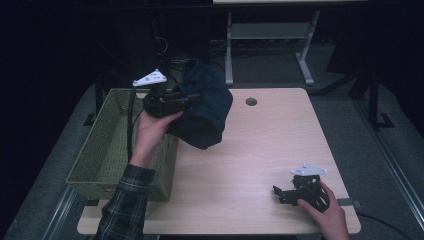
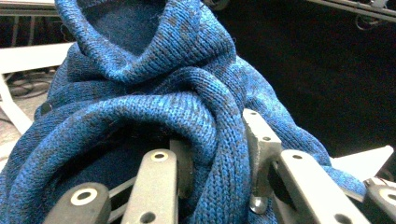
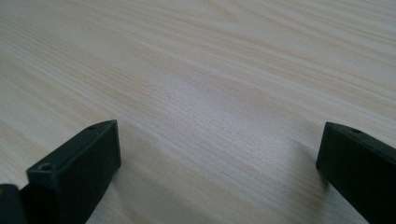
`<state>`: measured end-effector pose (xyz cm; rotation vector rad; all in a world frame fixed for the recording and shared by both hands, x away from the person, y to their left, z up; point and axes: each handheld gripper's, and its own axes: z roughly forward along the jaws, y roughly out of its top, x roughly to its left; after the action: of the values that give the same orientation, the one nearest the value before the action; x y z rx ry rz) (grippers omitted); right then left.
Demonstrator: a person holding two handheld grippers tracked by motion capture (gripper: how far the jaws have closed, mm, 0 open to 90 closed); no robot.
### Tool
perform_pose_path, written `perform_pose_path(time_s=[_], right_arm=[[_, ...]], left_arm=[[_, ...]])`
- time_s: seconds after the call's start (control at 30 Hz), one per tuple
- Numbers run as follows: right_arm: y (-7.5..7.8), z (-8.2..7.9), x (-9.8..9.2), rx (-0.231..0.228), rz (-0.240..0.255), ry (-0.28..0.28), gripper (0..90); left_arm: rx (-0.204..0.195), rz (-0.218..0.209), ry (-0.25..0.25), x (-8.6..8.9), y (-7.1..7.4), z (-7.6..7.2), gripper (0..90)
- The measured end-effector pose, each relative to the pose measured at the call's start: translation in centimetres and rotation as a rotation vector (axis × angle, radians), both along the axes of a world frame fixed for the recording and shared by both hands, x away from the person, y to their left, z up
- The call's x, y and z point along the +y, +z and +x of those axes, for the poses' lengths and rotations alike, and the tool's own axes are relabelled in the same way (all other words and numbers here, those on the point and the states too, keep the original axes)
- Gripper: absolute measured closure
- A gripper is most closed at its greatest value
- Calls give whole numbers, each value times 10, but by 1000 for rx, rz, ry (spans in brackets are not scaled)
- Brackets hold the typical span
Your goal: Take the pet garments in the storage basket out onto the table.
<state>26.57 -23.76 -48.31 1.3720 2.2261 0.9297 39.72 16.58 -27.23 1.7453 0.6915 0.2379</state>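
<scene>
Left claw [image 1: 187,101] clamps bunched fold of blue knit sweater [image 1: 205,107]; sweater hangs in air above tabletop [image 1: 260,150], just beside far right corner of green wicker basket [image 1: 107,145]. Basket lies left of and below sweater, long axis running near-to-far; left hand [image 1: 152,127] nearer to it. Right claw [image 1: 280,192] wide, empty, resting on tabletop, well apart. No readable brands, labels, writing.

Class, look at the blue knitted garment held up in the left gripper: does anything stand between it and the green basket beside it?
Nothing visible does. The left gripper holds the blue knitted garment above the table, hanging by the right rim of the green basket. The basket's open top shows nothing across it.
</scene>
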Motion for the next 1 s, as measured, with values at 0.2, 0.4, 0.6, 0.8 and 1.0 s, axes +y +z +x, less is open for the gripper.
perform_pose_path(time_s=[0.2, 0.4, 0.6, 0.8, 1.0], right_arm=[[0, 0, 0, 0, 0, -1, 0], [0, 0, 0, 0, -1, 1, 0], [0, 0, 0, 0, 0, 0, 0], [0, 0, 0, -4, -2, 15, 0], [0, -1, 1, 2, 0, 14, 0]], left_arm=[[6, 22, -42, -36, -11, 8, 688], [23, 69, -92, -79, -32, 16, 688], [38, 122, -138, -118, -61, 25, 687], [71, 191, -156, -144, -90, 32, 687], [114, 218, -170, -166, -118, 41, 687]])
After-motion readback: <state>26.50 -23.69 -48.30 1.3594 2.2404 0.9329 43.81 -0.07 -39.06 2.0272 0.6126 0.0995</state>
